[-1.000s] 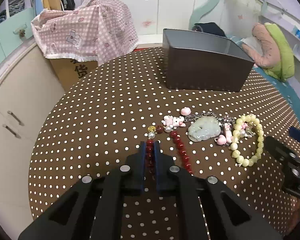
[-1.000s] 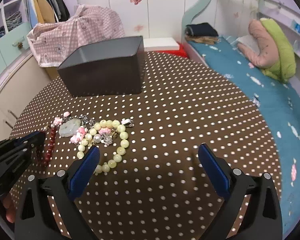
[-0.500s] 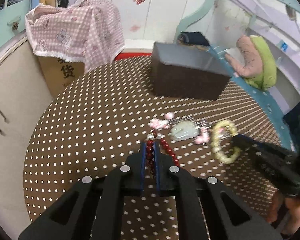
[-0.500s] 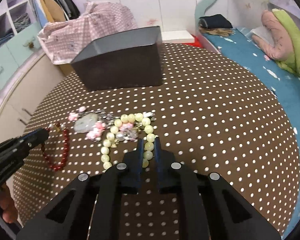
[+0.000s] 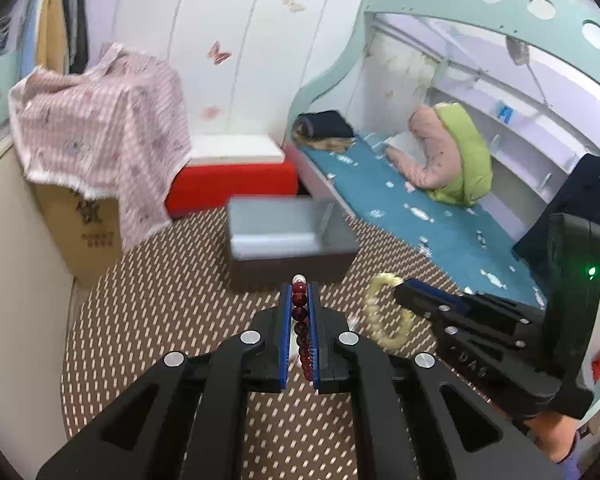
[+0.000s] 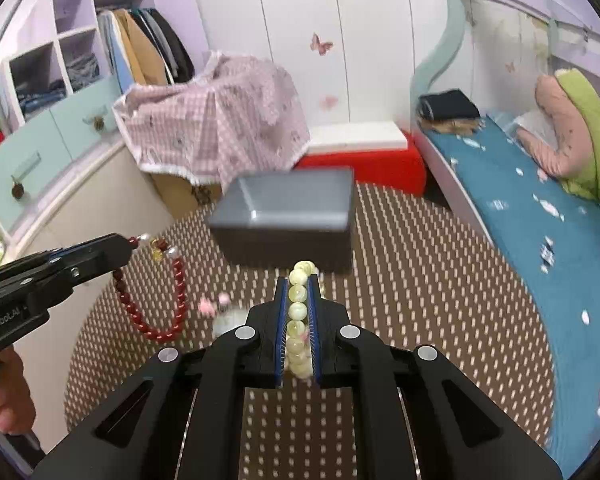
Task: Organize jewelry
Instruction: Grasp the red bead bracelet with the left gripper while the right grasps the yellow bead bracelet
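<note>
My left gripper (image 5: 300, 292) is shut on a dark red bead bracelet (image 5: 300, 322), lifted above the table. From the right wrist view that red bracelet (image 6: 152, 304) dangles as a loop from the left gripper (image 6: 130, 242). My right gripper (image 6: 299, 280) is shut on a pale yellow bead bracelet (image 6: 298, 312), also lifted; in the left wrist view this yellow bracelet (image 5: 384, 316) hangs from the right gripper (image 5: 400, 292). An open dark grey box (image 5: 284, 240) stands just beyond both grippers. A pale green pendant and pink charms (image 6: 220, 312) lie blurred on the table.
The round table carries a brown cloth with white dots (image 6: 420, 264). A red and white chest (image 6: 360, 152) stands behind the grey box (image 6: 288, 216). A cardboard carton under a pink checked cloth (image 5: 100, 128) is at the left, a bed (image 5: 400, 208) at the right.
Both grippers have risen from the table, each carrying its bracelet. The right gripper closed from wide open onto the yellow beads. Both views now look higher into the room.
</note>
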